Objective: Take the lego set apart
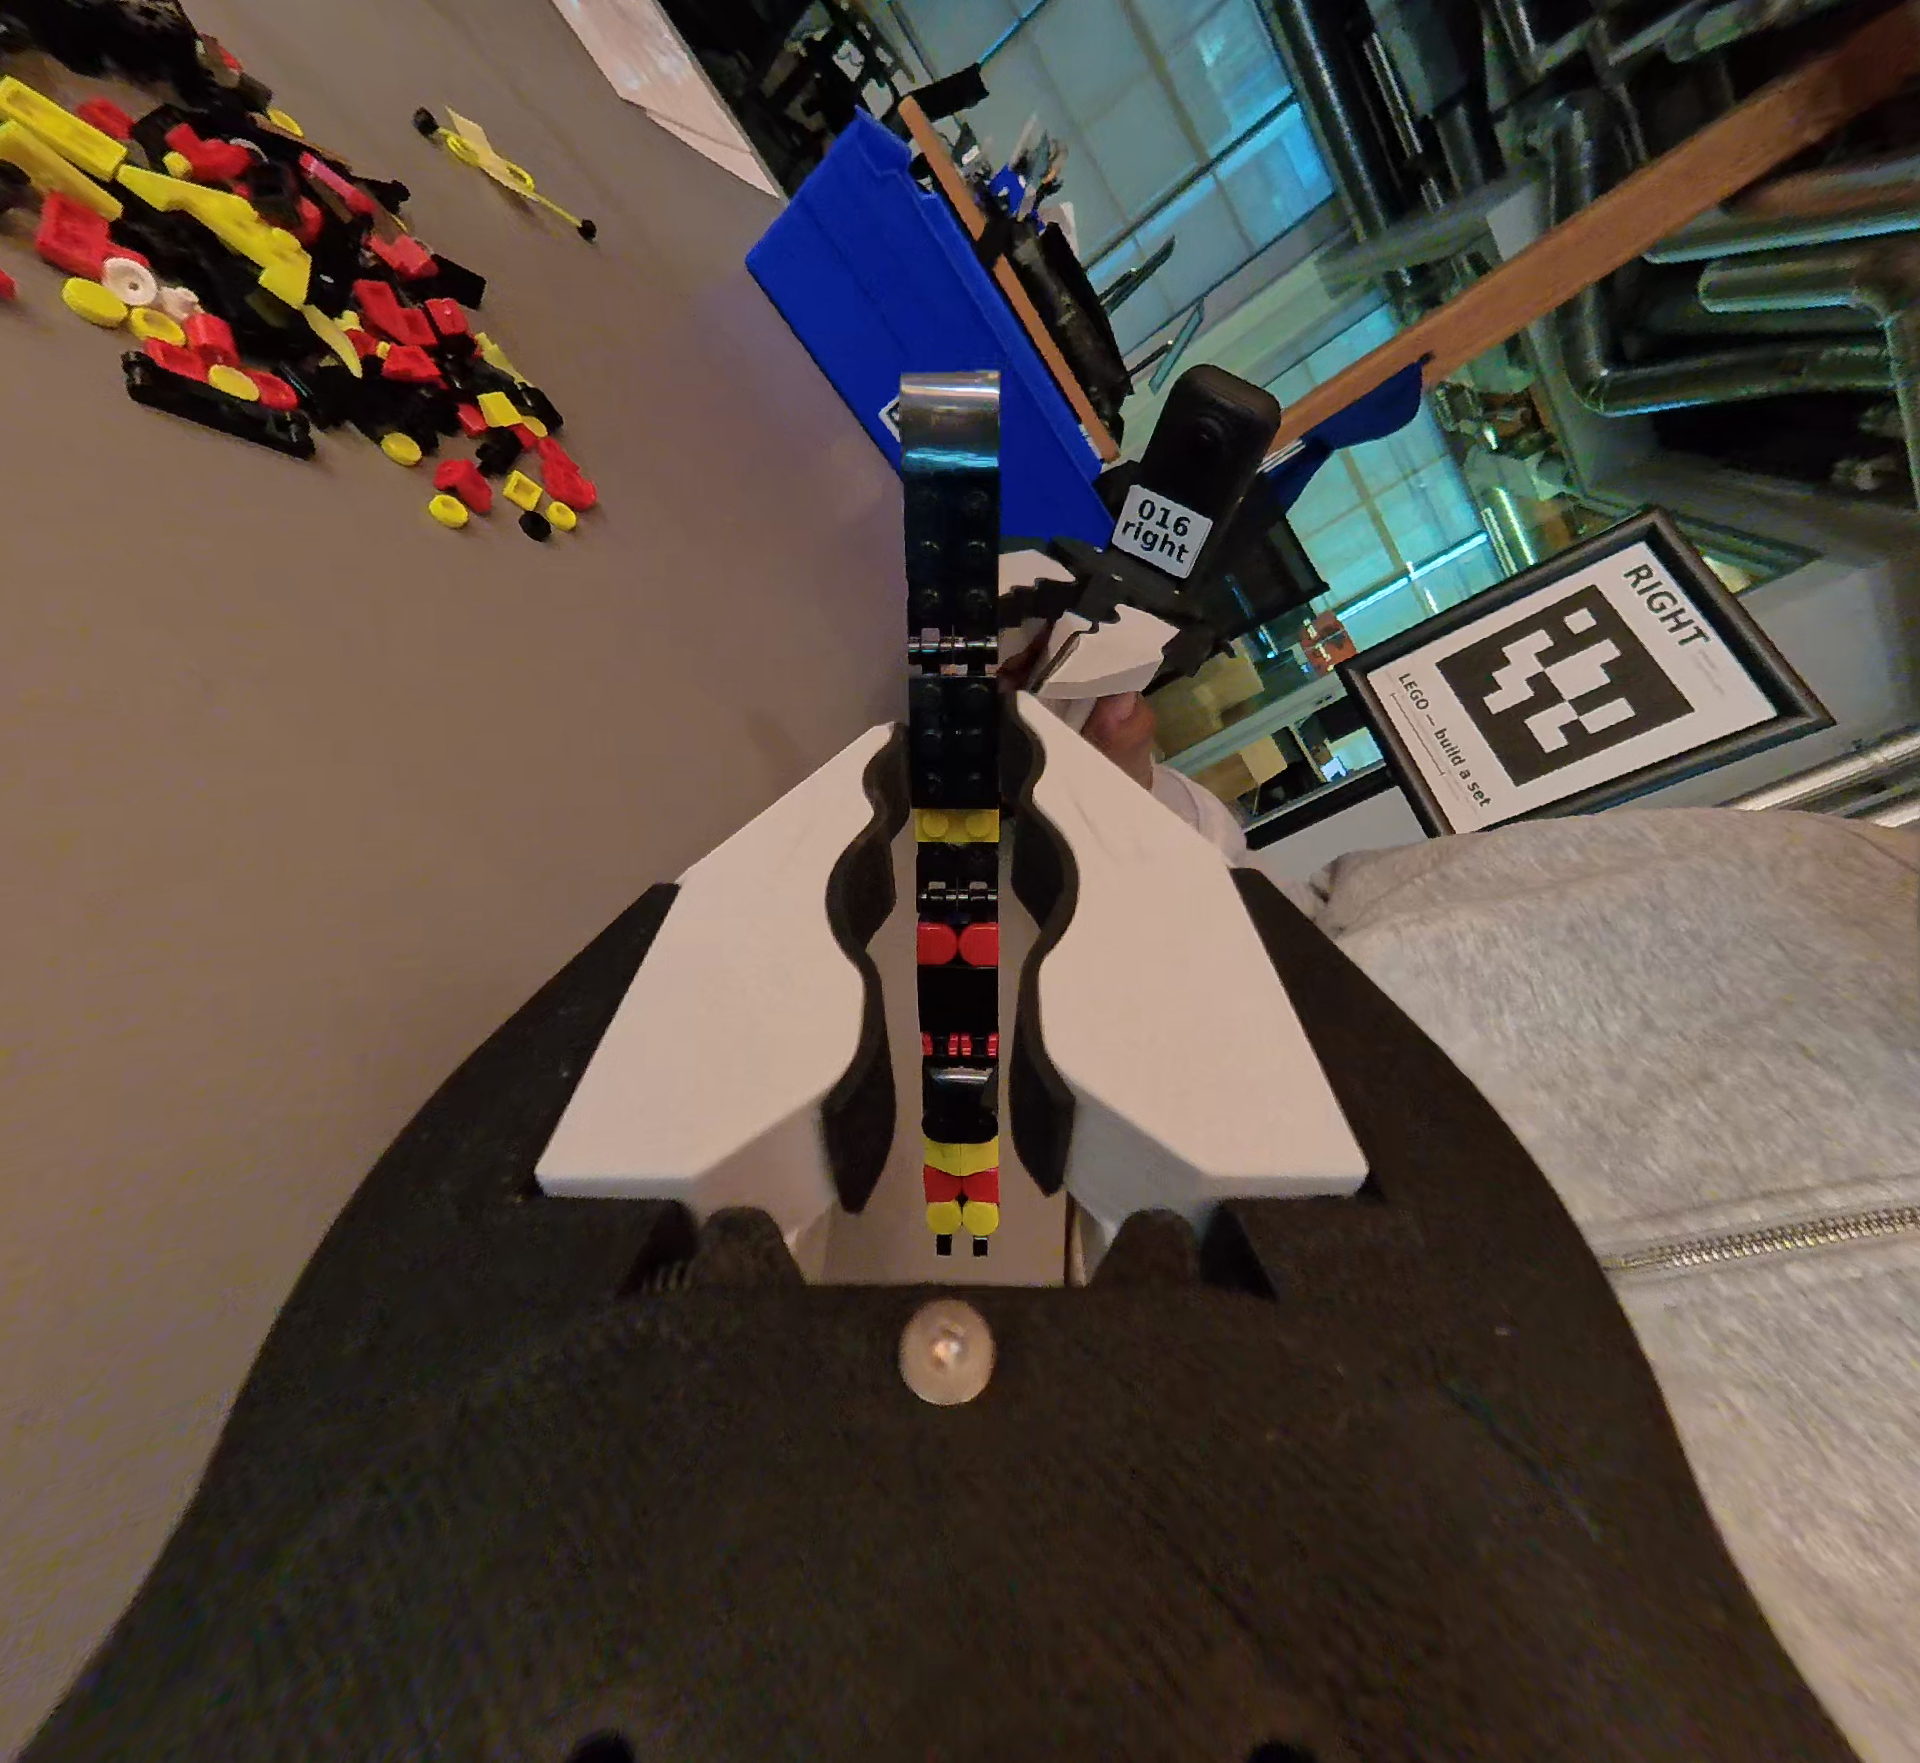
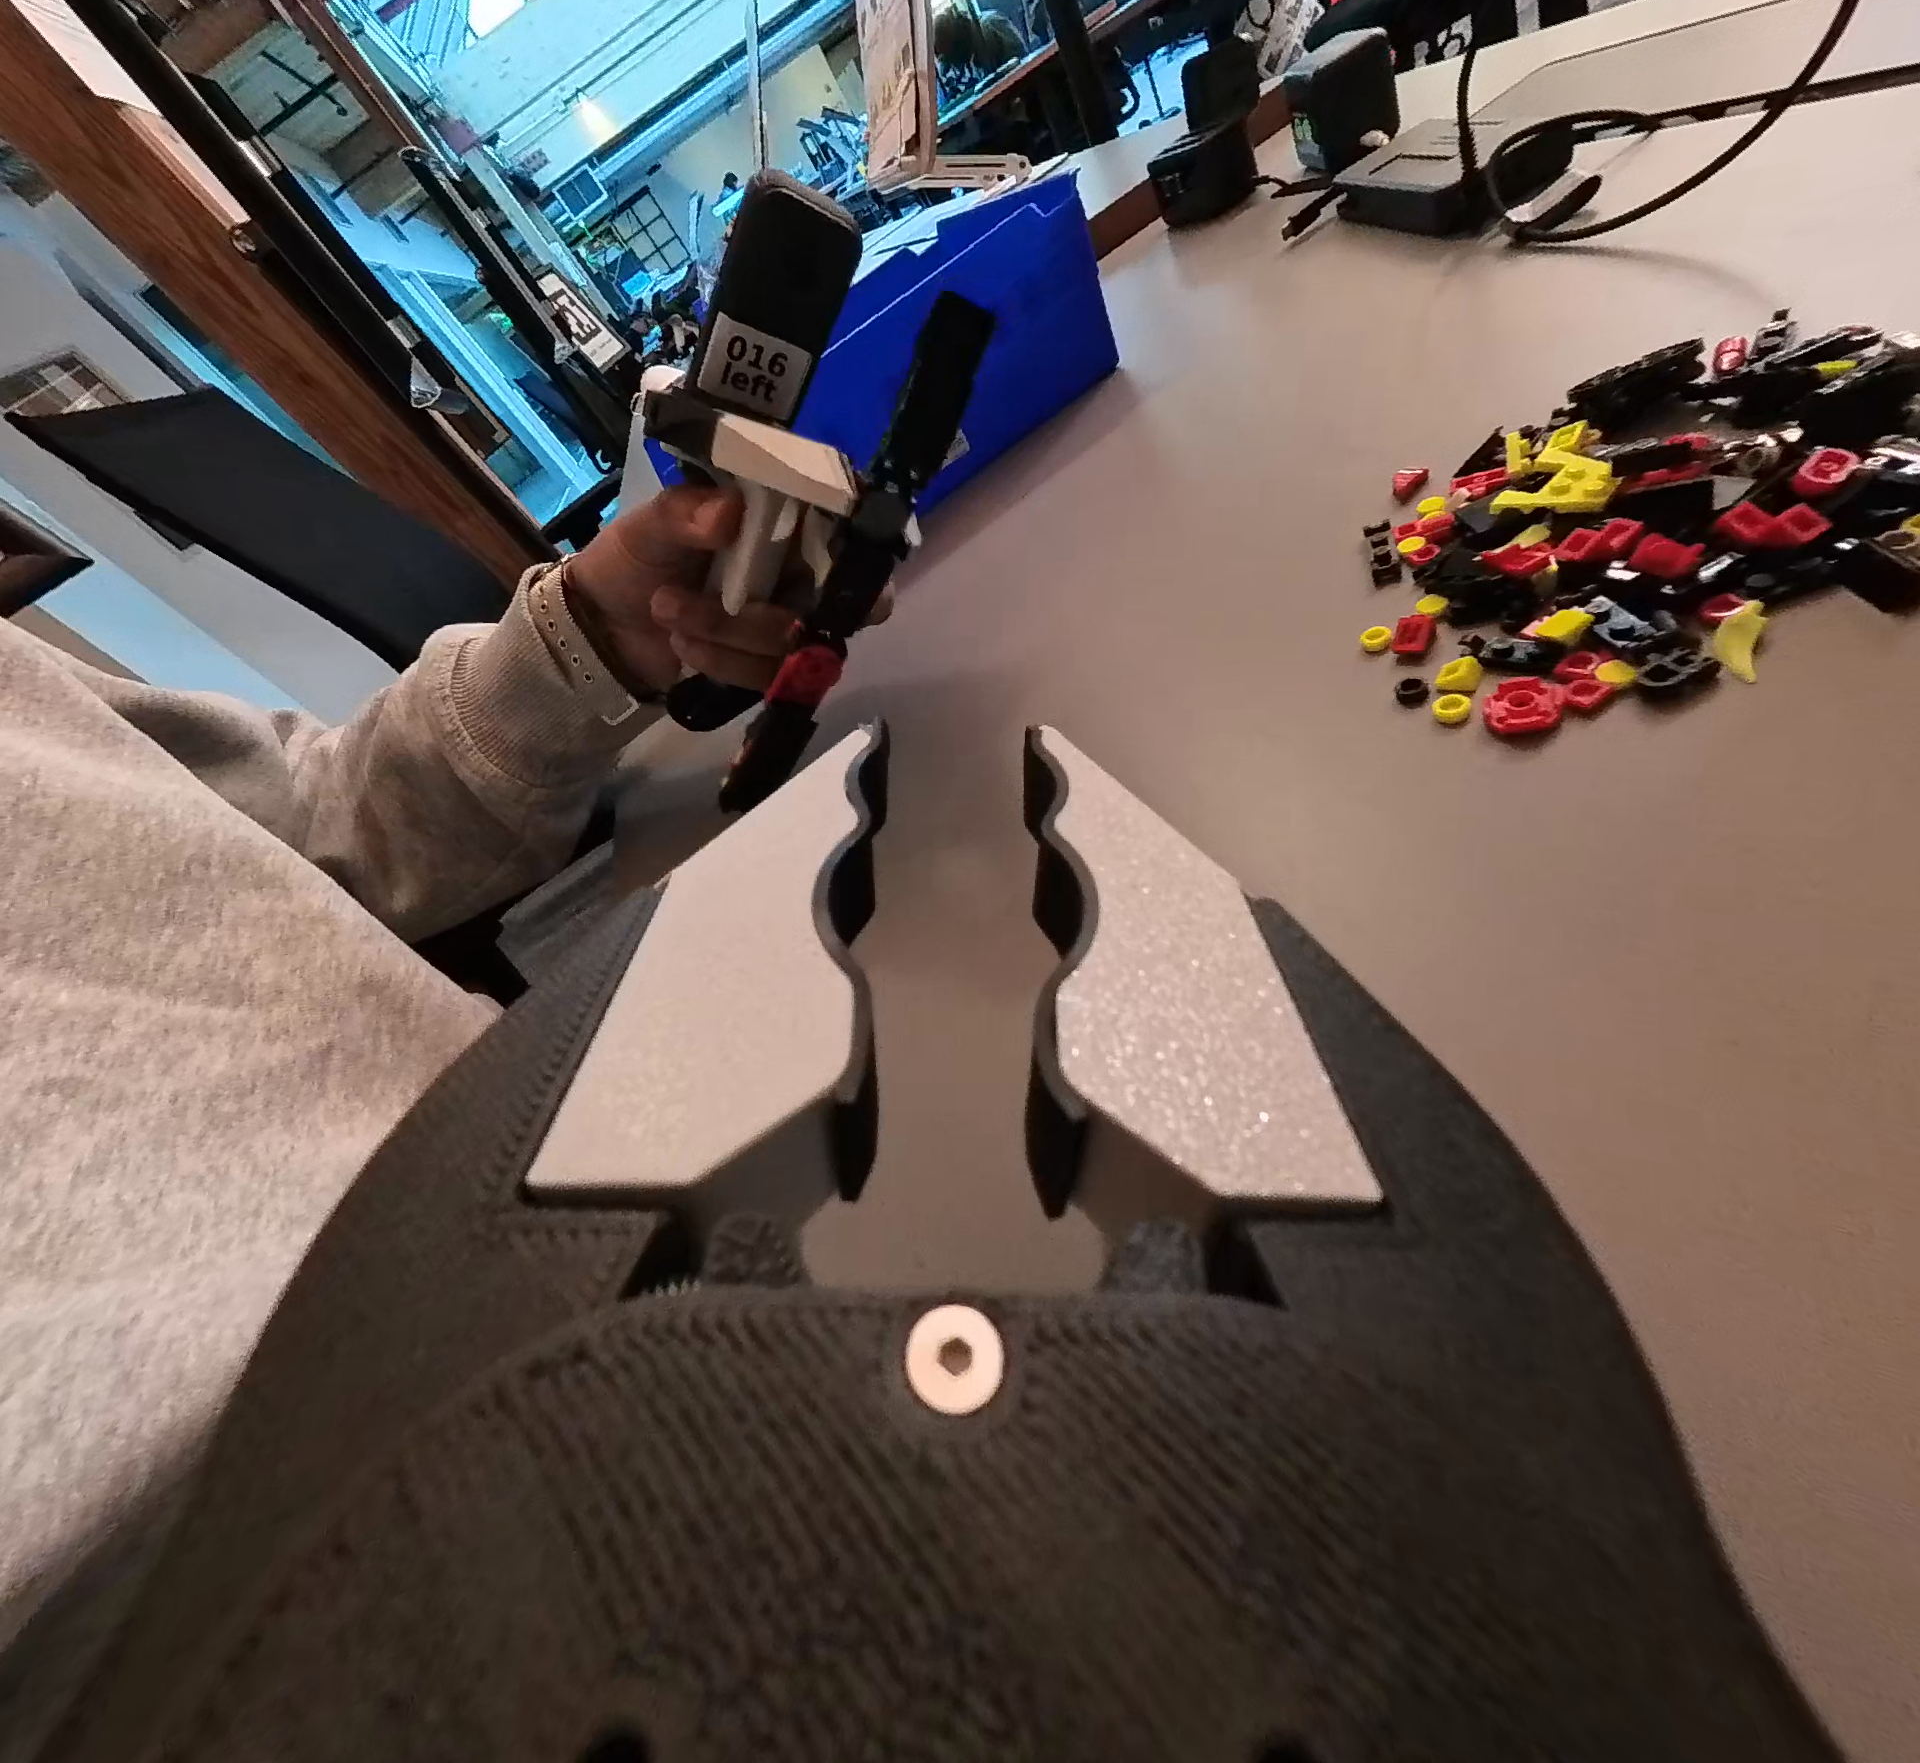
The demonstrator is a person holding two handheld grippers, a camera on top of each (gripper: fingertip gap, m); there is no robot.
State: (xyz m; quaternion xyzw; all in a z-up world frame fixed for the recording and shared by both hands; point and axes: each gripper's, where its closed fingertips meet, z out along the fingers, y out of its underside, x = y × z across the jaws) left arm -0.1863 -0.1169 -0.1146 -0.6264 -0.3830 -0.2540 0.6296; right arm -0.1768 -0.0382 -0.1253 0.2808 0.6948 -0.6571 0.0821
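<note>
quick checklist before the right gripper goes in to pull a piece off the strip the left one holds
1. Left gripper clamped on the lego strip: ok.
2. Right gripper open and empty: ok.
3. Strip's far end free to grab: ok.
4. Strip lifted off the table: ok.
5. Loose brick pile away from both grippers: ok.
6. Which joint will part first: cannot tell.

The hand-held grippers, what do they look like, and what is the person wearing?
Each hand-held gripper, left and right, has two pale grey fingers with wavy black pads, on a wide black ribbed body with a small round white stud. A black camera with a white-and-black label sits on top. The person wears a light grey zipped sweatshirt with a ribbed cuff, and a pale wrist strap.
</note>
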